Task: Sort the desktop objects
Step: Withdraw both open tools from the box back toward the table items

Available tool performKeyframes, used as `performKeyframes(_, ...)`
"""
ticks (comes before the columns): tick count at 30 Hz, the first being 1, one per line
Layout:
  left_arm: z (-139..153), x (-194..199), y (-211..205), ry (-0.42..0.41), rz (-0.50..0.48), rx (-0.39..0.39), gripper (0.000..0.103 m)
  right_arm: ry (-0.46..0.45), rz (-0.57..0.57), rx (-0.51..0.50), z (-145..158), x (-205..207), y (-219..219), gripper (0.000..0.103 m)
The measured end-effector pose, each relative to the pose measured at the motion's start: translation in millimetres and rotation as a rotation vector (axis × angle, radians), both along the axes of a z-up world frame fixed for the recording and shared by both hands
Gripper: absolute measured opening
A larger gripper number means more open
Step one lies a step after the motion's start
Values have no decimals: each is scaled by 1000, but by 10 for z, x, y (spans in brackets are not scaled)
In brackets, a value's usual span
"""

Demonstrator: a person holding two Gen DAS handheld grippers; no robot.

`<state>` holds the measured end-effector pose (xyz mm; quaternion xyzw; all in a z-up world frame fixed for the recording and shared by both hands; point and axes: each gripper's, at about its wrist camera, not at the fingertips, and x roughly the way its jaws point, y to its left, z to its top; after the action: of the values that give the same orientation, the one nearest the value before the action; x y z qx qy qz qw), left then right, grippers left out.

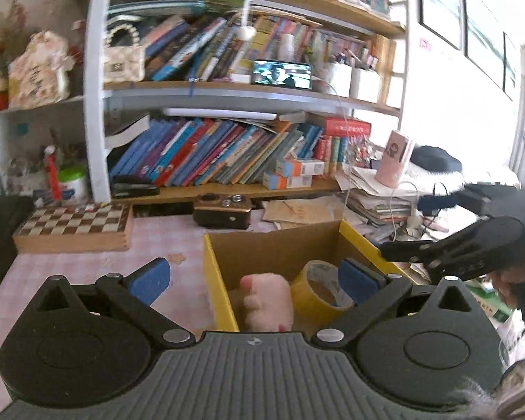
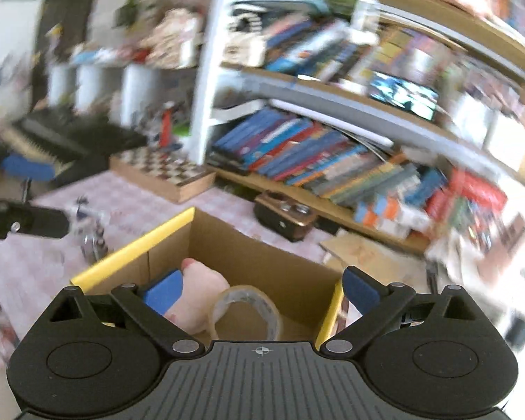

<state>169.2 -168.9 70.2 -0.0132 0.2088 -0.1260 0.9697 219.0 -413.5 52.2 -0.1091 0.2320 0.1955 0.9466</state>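
Both my grippers, left gripper (image 1: 253,278) and right gripper (image 2: 262,288), hang spread and empty over the cardboard box (image 1: 273,245), plush toy (image 1: 267,301) and tape roll (image 1: 320,292) already inside; clutter remains on the worktop (image 1: 87,266).

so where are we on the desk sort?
Done: tape roll and pink plush lie in the cardboard box. In hand: nothing; left gripper and right gripper are both open above the box. Left: the camera and chessboard sit on the desk, and something small and blurred beside the box.
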Motion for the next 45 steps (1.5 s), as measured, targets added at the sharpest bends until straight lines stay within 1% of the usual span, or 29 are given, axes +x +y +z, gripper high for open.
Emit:
performKeyframes(3,-52,-111,130,18,21,-33,103,34,-114,106,-25,-142,-94,100)
performKeyframes(6,-131,-215,258,47,37,-56,103,43,-210,157,-83,-316,-119,100)
performKeyframes(8,-182,-278,318,63,46,-64,103,49,-258,174,-136,-441,-103,100)
performKeyframes(12,-292,-432,454,79,51,-93,103,49,-345,176,-267,-737,-1,100)
performKeyframes(15,-369,-536,538,99,41,-120,103,48,-383,172,-365,-959,143,100)
performKeyframes(18,-442,-653,605,114,24,-125,103,64,-395,170,-457,-1129,299,100)
performKeyframes(21,-512,-756,673,137,12,-119,103,122,-398,173,-547,-1239,441,100)
performKeyframes(24,-579,-879,748,163,1,-111,103,161,-415,186,-591,-1343,555,100)
performKeyframes(28,-640,-1026,845,193,-11,-116,103,190,-429,199,-648,-1516,739,100)
performKeyframes(30,-651,-1085,900,202,-16,-106,103,192,-423,188,-657,-1590,835,100)
performKeyframes(34,-663,-1207,1017,211,-16,-91,103,193,-413,175,-673,-1725,1007,100)
performKeyframes(36,-669,-1273,1089,209,-28,-100,103,203,-404,172,-690,-1778,1094,100)
performKeyframes(38,-656,-1344,1165,196,-47,-112,103,214,-398,172,-709,-1828,1171,100)
performKeyframes(41,-635,-1434,1230,178,-70,-92,103,228,-399,185,-733,-1879,1264,100)
performKeyframes(43,-646,-1466,1274,189,-90,-82,103,240,-396,198,-754,-1905,1325,100)
performKeyframes(45,-668,-1494,1344,201,-90,-79,103,253,-386,204,-772,-1930,1410,100)
